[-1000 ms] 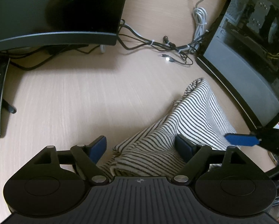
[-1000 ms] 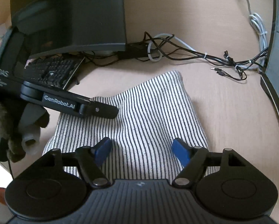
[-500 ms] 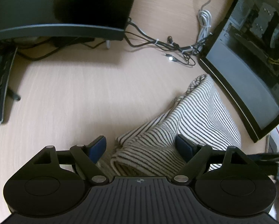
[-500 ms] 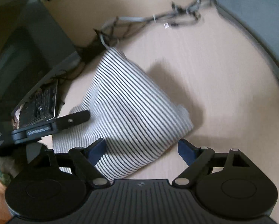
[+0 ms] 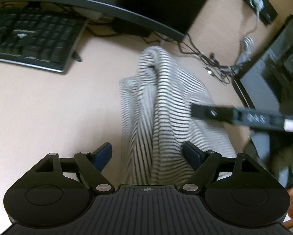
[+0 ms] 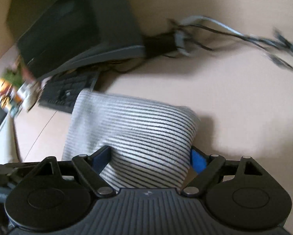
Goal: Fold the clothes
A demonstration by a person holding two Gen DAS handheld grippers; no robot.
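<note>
Garment (image 5: 166, 105), one, striped, apparently folded, two grippers spread

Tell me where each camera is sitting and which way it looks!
Left wrist view: it sits on the left tongs, looking forward and down at the striped cloth on the desk, with the keyboard behind; the other hand's tool reaches in from the right.
Right wrist view: it sits on the right tongs, looking forward and down at the striped cloth, with the cables behind; its own two fingers show.
Both views share the cloth, desk and keyboard.
</note>
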